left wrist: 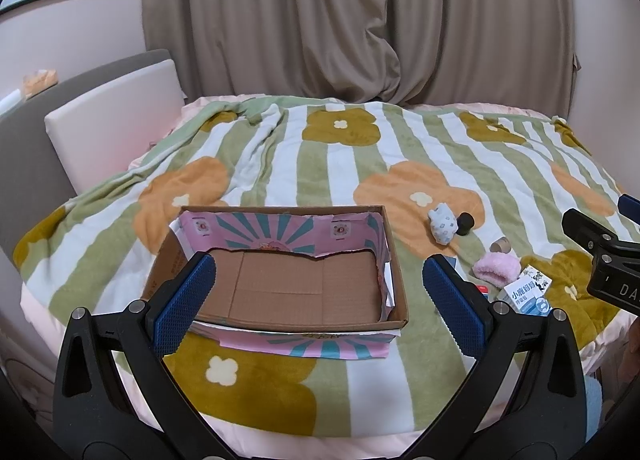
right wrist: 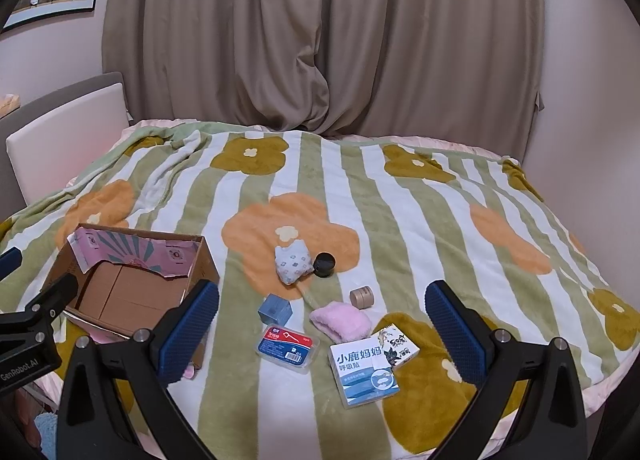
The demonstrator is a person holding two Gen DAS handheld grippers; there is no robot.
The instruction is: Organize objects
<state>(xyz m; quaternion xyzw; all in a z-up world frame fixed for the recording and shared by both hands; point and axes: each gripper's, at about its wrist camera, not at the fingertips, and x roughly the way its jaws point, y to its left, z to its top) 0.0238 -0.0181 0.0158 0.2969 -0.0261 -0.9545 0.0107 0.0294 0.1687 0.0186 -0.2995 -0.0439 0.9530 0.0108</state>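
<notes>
Blue cube (left wrist: pixel 451 260) and red-labelled case (left wrist: pixel 483 289) mostly hidden behind left gripper's finger.

Left gripper (left wrist: pixel 318 292): black forked frame, silver round screws at the knuckles.
Fingers (left wrist: pixel 182 302): blue dimpled pads lining the jaws' inner faces.
Right gripper (right wrist: pixel 322 326): same build.
Marking: white "GenRobot.AI" lettering on the left gripper's black body.

white-blue box (right wrist: pixel 363 375): "小鹿妈妈 呼吸贴" | left gripper (right wrist: pixel 24 334) body: "GenRobot.AI" | right gripper (left wrist: pixel 608 260) body: "DA", cut off | other labels unreadable
</notes>
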